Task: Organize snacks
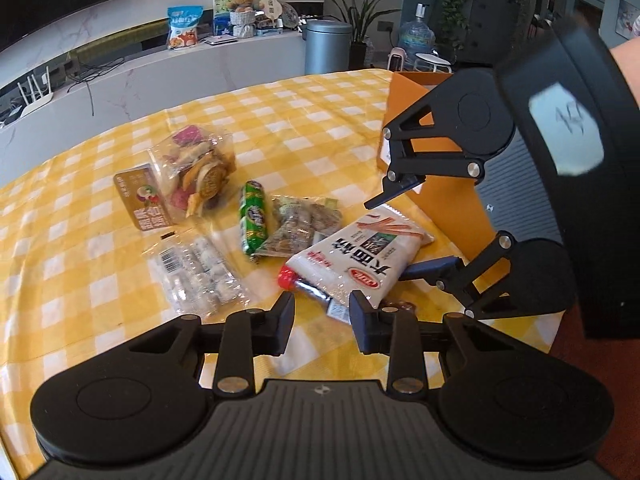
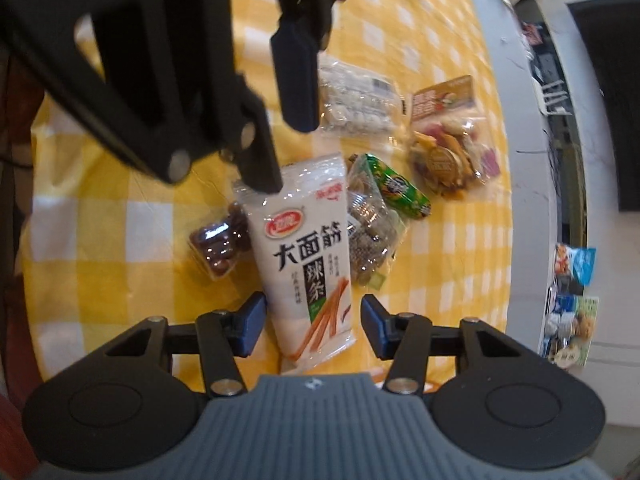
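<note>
Here the white snack packet (image 2: 306,256) lies flat, long axis running between the right tongs (image 2: 312,326).

We get bright, even daylight with soft shadows; the right wrist view is motion-blurred, the fisheye bends edges, and clear snack wrappers (image 1: 200,276) glare.

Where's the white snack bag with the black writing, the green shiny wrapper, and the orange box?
white snack bag (image 2: 304,248), right wrist view, printed front.
green shiny wrapper (image 1: 253,216), left wrist view, its middle.
orange cardboard box (image 1: 448,208), left wrist view, side wall.
</note>
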The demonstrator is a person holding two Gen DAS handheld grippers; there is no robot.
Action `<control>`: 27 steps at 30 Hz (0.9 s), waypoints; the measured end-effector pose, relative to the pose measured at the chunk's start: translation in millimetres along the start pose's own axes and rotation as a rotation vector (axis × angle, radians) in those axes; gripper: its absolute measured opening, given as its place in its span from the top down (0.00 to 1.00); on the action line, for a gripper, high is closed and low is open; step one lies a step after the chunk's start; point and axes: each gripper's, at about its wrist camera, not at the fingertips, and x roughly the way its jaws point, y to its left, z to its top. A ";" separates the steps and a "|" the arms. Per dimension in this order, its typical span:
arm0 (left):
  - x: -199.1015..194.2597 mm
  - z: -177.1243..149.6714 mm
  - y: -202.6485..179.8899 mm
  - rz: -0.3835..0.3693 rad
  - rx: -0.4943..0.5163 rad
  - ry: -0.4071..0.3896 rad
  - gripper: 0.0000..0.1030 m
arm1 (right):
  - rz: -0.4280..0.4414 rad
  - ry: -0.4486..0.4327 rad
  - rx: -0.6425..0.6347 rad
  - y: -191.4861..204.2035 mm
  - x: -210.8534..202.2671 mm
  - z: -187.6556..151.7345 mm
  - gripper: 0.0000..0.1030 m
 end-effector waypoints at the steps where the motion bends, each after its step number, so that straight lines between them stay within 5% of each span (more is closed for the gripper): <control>1: -0.8 -0.5 1.2 0.002 -0.004 0.000 0.63 | -0.002 -0.005 -0.017 0.9 1.5 0.9 0.51; 3: -1.5 -1.8 3.8 0.011 -0.008 -0.001 0.63 | -0.006 -0.022 -0.046 2.6 3.1 1.6 0.52; 6: -2.9 -3.5 6.8 0.029 -0.007 -0.005 0.63 | 0.003 -0.018 -0.060 6.6 8.8 4.2 0.71; 9: -4.5 -5.3 9.0 0.048 -0.008 -0.013 0.63 | -0.009 -0.028 -0.051 8.0 8.2 5.6 0.78; 11: -5.1 -6.1 12.0 0.071 -0.020 -0.016 0.59 | -0.011 -0.035 -0.031 6.6 6.0 4.6 0.83; 14: -4.5 -6.0 19.5 0.115 -0.067 -0.020 0.39 | -0.021 -0.045 0.029 -0.4 -0.1 1.4 0.91; 19: -2.9 -2.7 32.2 0.182 -0.149 -0.020 0.26 | -0.003 -0.075 0.244 -30.7 -9.3 -5.0 0.95; 27: 5.8 10.8 49.6 0.229 -0.281 0.008 0.20 | 0.233 -0.082 0.731 -99.5 -4.6 -24.1 0.94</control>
